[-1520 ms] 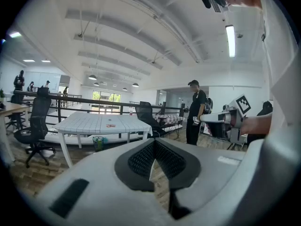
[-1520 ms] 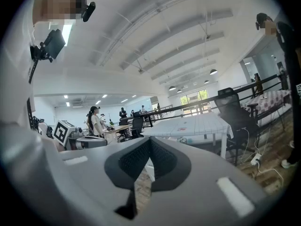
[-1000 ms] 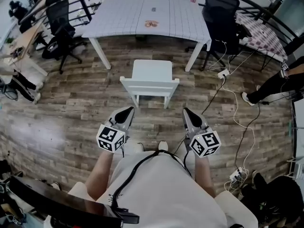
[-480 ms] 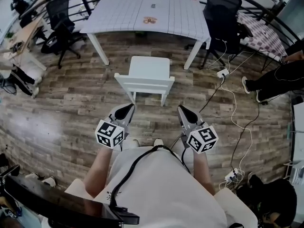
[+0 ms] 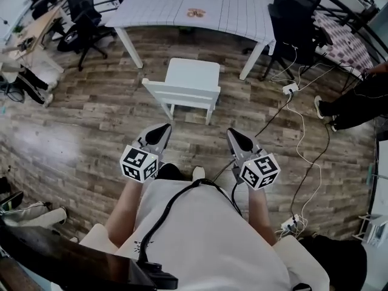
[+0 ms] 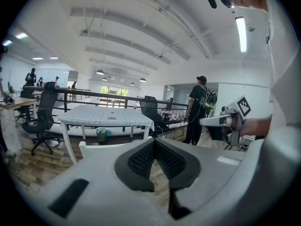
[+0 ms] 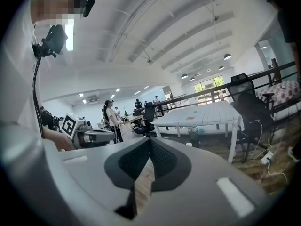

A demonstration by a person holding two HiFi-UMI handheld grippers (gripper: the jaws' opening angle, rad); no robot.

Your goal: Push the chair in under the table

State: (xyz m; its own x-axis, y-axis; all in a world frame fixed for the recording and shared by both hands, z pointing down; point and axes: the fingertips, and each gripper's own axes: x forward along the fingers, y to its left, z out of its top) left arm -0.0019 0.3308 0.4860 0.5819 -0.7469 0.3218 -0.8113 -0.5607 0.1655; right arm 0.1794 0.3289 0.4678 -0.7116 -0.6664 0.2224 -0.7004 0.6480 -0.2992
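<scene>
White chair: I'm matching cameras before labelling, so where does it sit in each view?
Head view: white chair, upper centre, just below the white table.
Left gripper view: its back rail, left of centre, below the table.
Right gripper view: not clearly in it.
Shared landmark: that table, seen in all three.

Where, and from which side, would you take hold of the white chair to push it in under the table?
Probably the chair by its top back rail, from the near side: the backrest faces the person and the seat points toward the table.
</scene>
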